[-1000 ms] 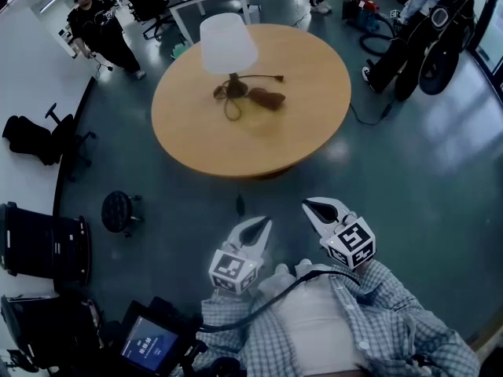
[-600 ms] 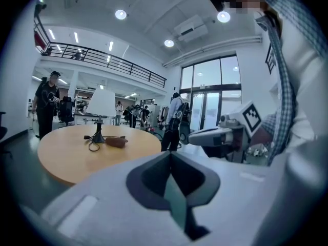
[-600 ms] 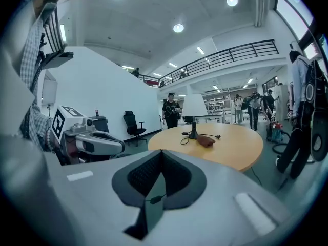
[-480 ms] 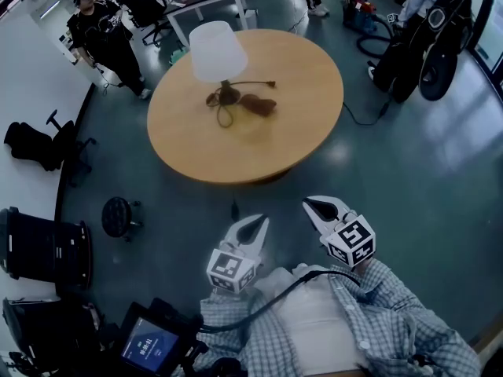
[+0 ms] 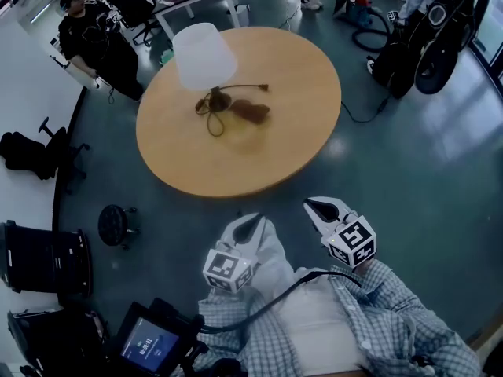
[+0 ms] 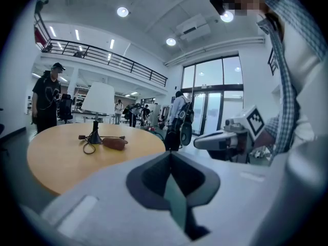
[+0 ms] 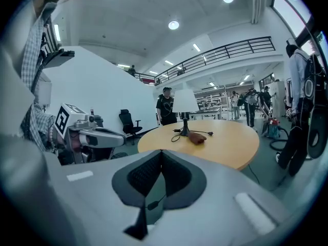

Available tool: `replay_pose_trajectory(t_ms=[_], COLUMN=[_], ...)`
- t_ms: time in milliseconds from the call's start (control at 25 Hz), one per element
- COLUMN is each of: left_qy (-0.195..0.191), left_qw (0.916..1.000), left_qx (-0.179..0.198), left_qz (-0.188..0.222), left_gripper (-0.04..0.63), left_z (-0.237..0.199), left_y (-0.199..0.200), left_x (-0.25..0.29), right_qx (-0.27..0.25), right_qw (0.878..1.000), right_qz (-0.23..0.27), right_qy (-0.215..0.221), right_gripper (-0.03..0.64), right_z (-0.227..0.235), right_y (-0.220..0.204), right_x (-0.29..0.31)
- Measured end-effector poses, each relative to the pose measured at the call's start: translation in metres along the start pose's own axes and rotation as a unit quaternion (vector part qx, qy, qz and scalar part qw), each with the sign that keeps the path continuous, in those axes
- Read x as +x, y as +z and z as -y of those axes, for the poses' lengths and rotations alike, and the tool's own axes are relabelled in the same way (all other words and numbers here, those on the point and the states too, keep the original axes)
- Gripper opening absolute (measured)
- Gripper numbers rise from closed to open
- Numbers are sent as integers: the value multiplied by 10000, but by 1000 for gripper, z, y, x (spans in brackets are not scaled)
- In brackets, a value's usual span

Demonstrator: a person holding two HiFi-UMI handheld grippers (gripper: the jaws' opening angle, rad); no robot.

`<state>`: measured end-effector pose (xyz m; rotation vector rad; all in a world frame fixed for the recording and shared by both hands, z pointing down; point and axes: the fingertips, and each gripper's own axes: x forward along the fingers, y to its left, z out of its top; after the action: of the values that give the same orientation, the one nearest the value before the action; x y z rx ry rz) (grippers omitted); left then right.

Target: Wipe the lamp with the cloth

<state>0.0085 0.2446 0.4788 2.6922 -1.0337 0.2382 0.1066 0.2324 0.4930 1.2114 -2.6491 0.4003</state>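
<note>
– Scanning from big to small: what's where?
– Round light-wood bench [image 5: 271, 159], well ahead. On it a white-shaded table lamp [image 5: 203, 53] stands upright, long axis vertical. A crumpled brown cloth [image 5: 251, 112] lies just beside its base, lengthwise across the bench.
– Handling?
– Cloth looks soft and limp: pinch a raised fold. Lamp is likely light and tippy: steady its stem. Left claw [image 5: 253, 221] and right claw [image 5: 311, 205] are pressed together, empty.
</note>
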Motion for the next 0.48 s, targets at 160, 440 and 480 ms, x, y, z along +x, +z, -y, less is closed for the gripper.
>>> replay_pose_trajectory(t_ms=[160, 440, 480], left_qy=[-11, -2, 1], left_qw=[10000, 9999, 9999], left_qx=[30, -137, -157], left_qz=[39, -28, -33], left_gripper=[3, 3, 3], left_z=[-40, -133, -145], left_y=[11, 38, 41], left_x=[23, 62, 65], right_qx=[-46, -114, -104], right_qw=[9999, 9999, 9999], right_qz=[91, -53, -47], right_qy=[-23, -1, 0], right_gripper=[3, 3, 3], right_z=[24, 76, 81], right_y=[17, 60, 66], right_x=[40, 135, 149])
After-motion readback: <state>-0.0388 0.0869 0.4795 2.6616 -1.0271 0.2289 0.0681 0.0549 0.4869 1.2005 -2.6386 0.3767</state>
